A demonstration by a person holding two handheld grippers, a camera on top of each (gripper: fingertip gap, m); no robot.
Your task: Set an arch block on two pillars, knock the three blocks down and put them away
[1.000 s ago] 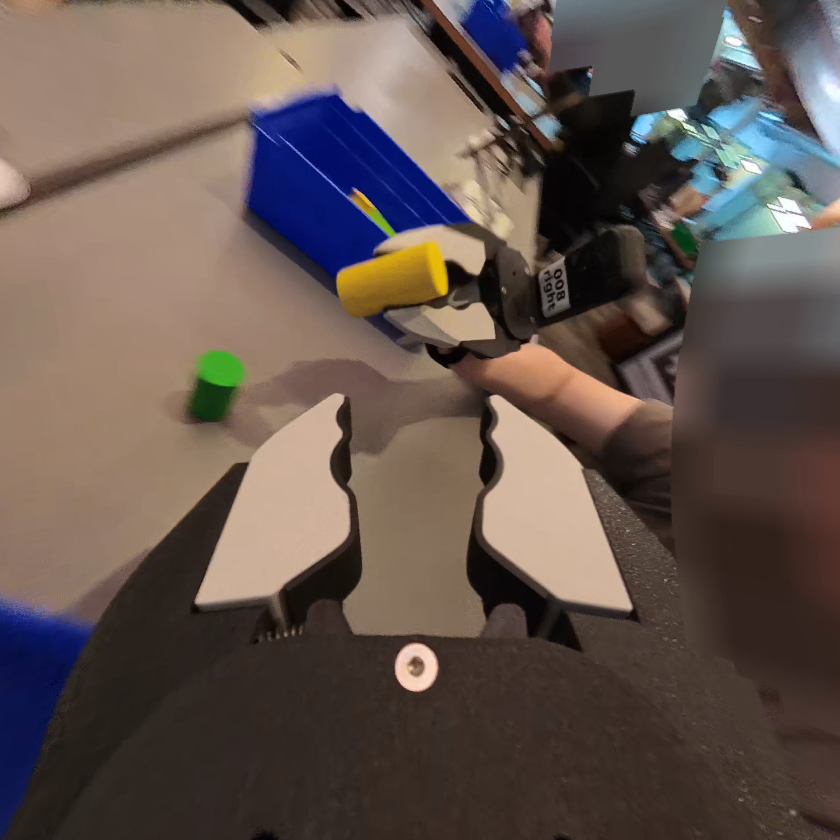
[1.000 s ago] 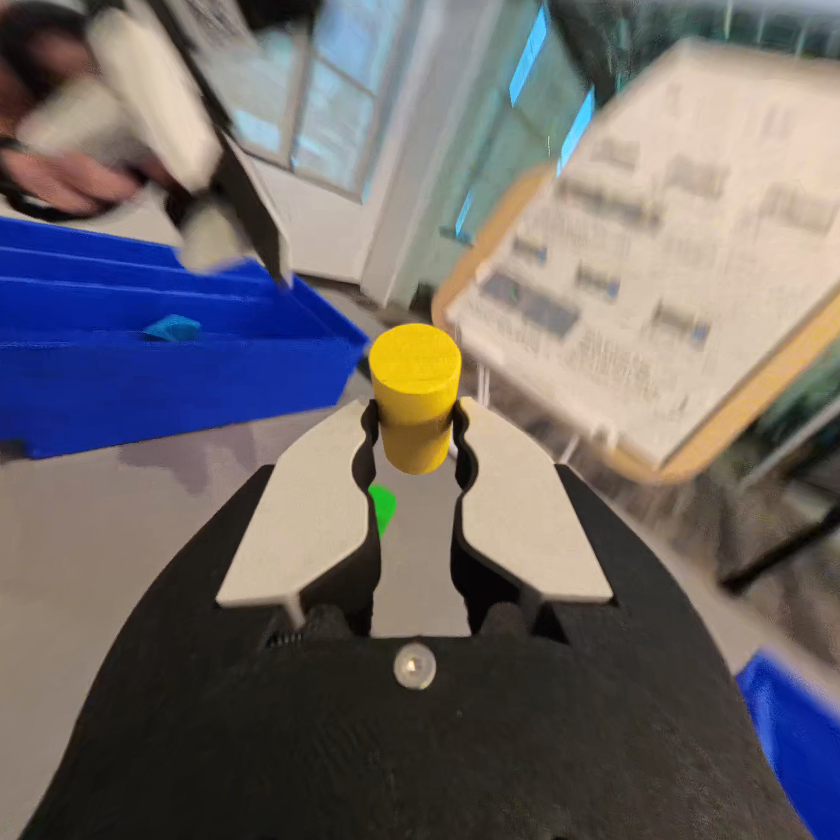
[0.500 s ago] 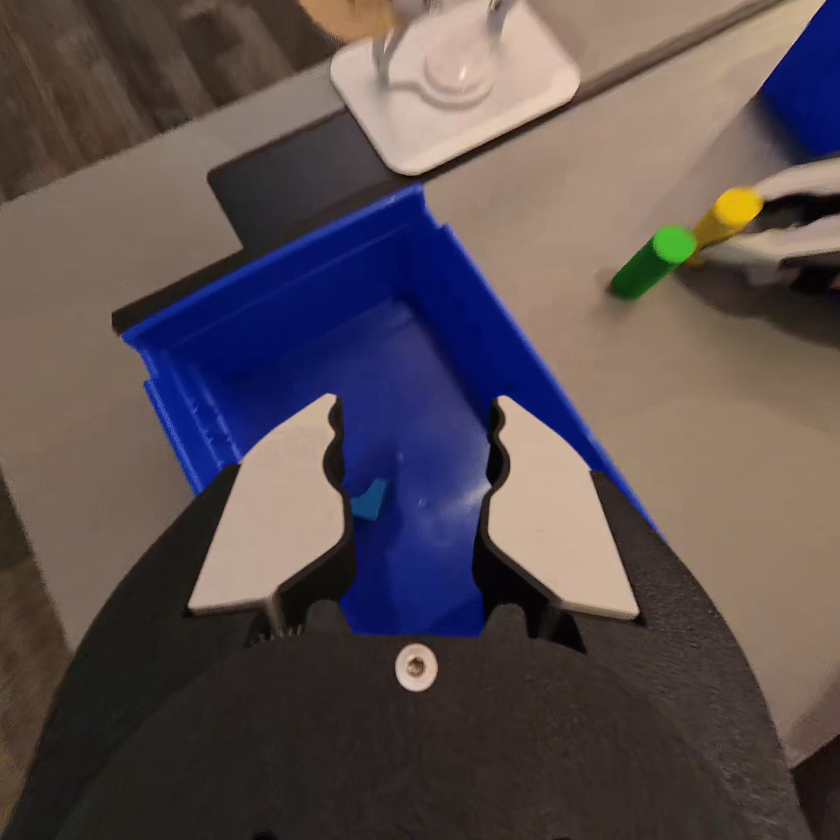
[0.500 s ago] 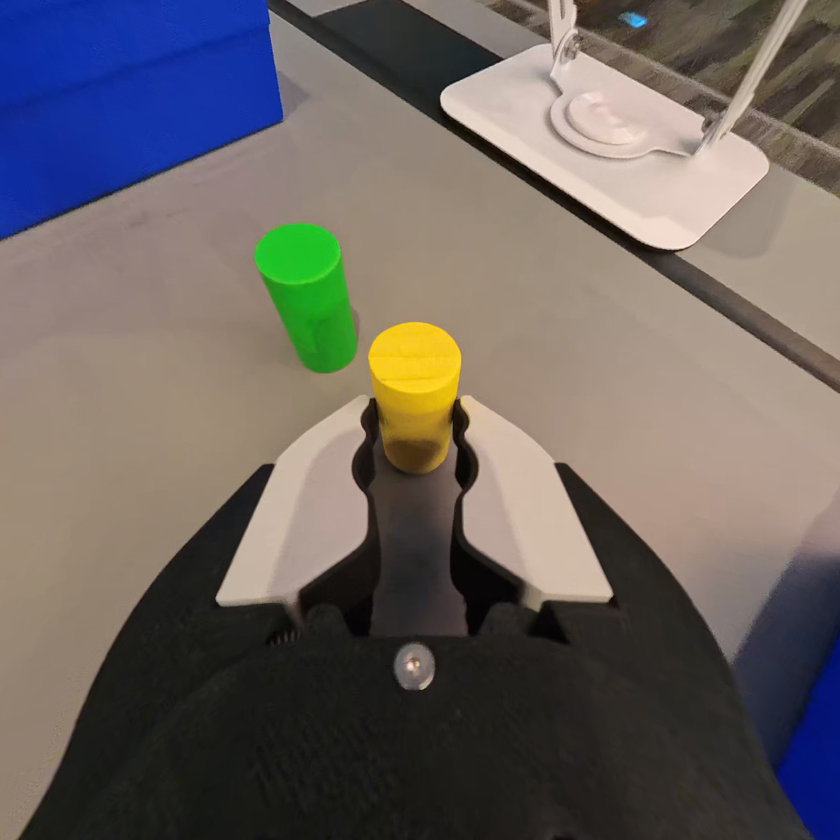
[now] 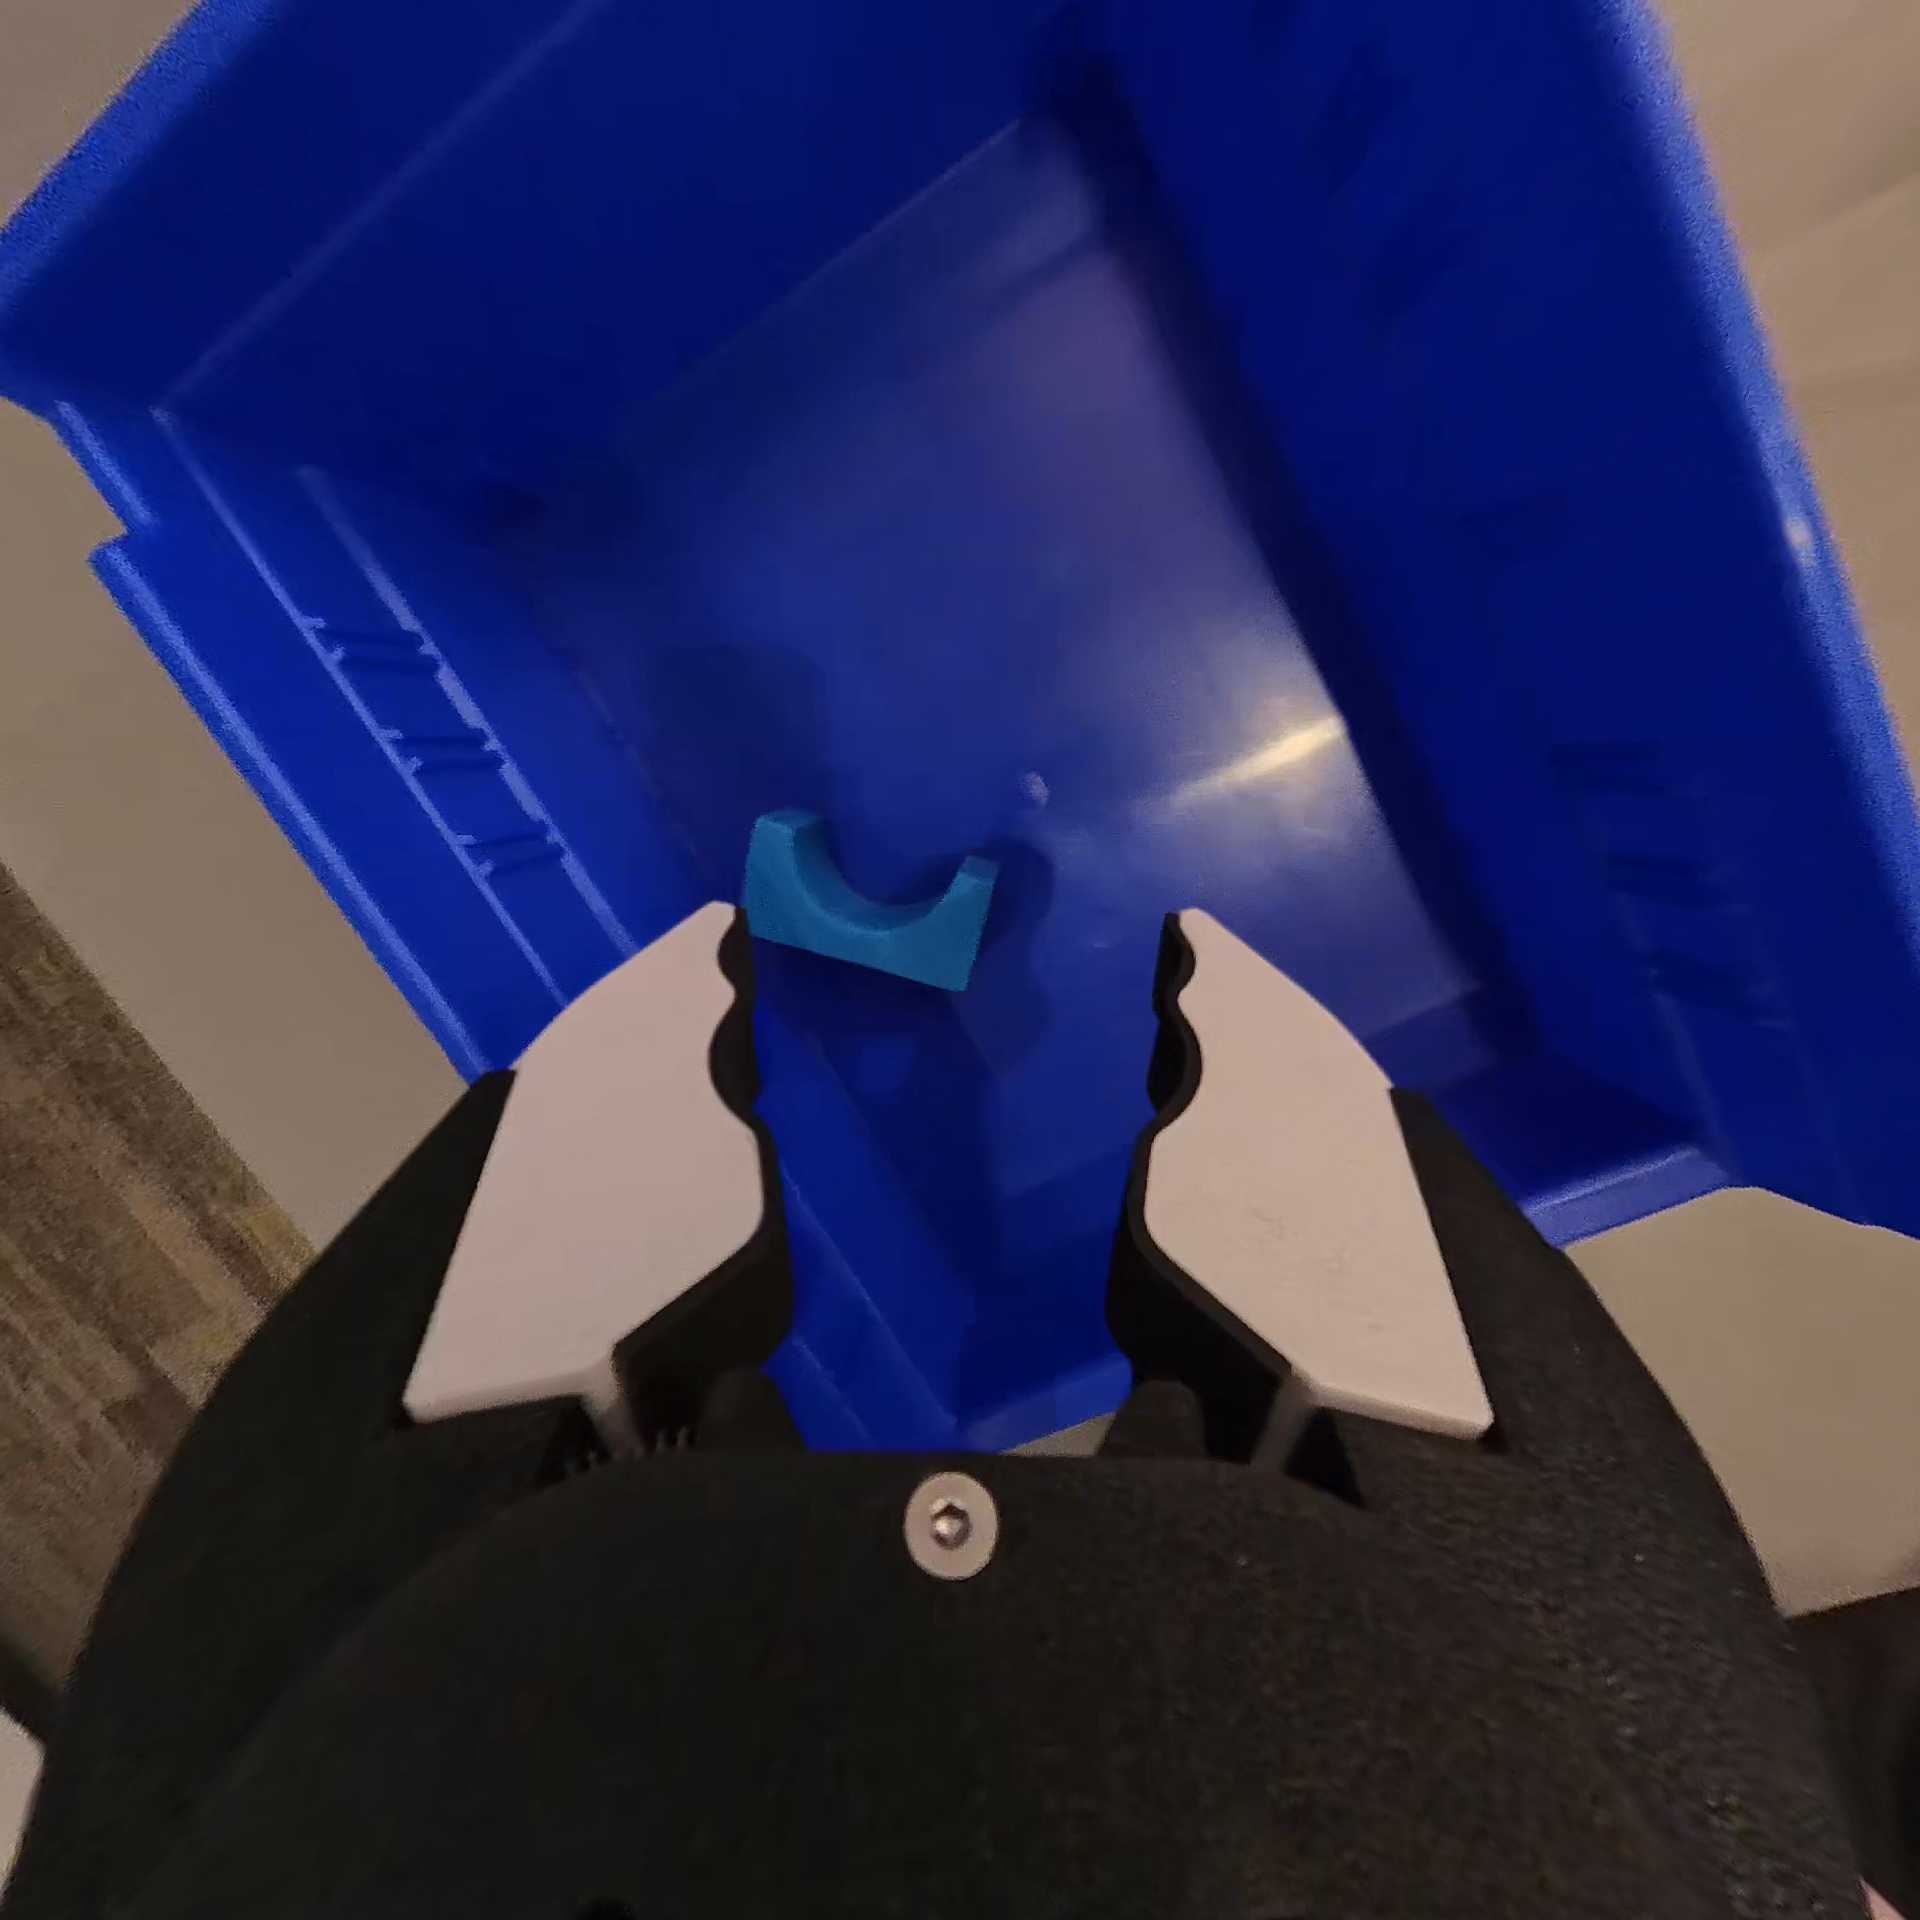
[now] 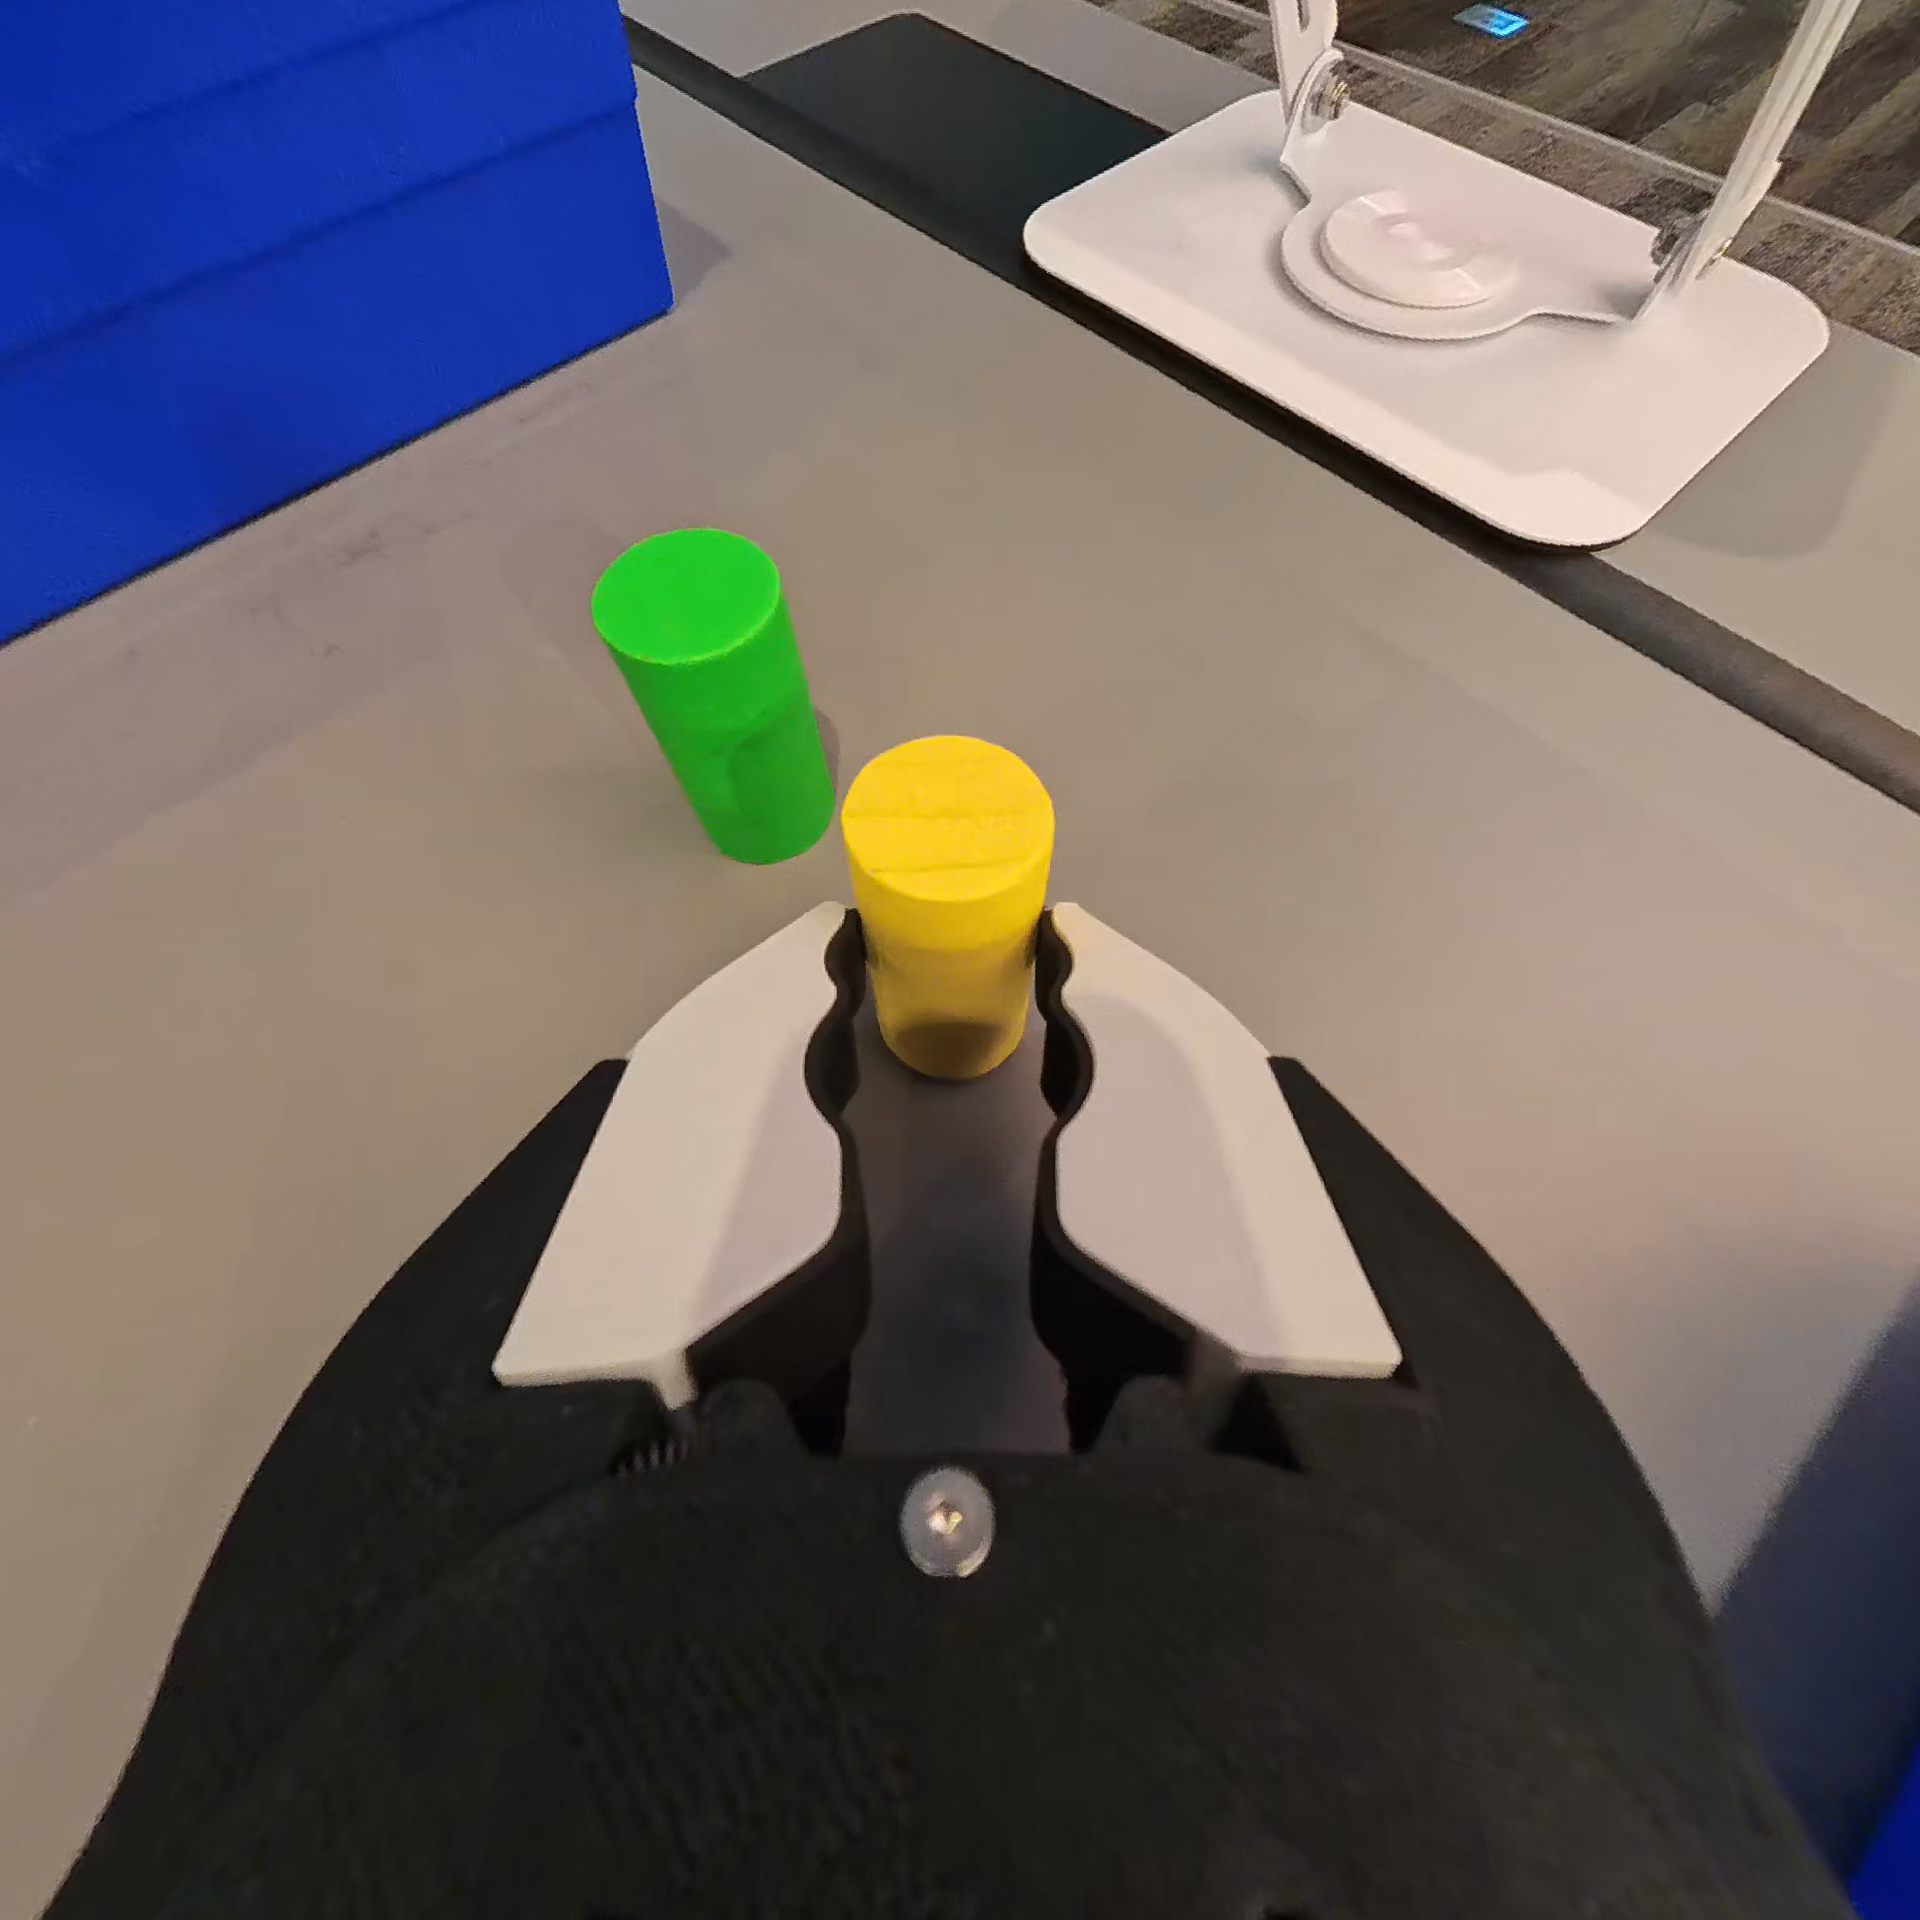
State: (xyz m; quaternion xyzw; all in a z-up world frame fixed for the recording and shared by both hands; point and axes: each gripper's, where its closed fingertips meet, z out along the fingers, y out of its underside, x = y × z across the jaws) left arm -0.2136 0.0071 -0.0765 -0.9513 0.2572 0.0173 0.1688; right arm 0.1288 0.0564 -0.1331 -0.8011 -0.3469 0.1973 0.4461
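Note:
In the left wrist view a light blue arch block [image 5: 868, 909] lies on the floor of a blue bin [image 5: 623, 312], its curved cut facing away from me. My left gripper [image 5: 951, 920] is open and empty, over the bin, with the arch just beyond its left fingertip. In the right wrist view my right gripper [image 6: 945, 914] is shut on an upright yellow cylinder pillar [image 6: 948, 883], its base at the grey table [image 6: 1299, 831]. A green cylinder pillar [image 6: 717, 707] stands on the table close to the yellow one, to its far left.
A blue bin wall [image 6: 312, 260] stands at the far left of the right wrist view. A white stand base [image 6: 1455, 343] sits at the far right beyond a dark strip in the table. Floor shows past the table edge [image 5: 104, 1195] in the left wrist view. Spacing between my two grippers at the tips: around 35 centimetres.
My left gripper has swung from the table over the blue bin and come down closer to the arch. My right gripper has brought the yellow pillar down beside the green one.

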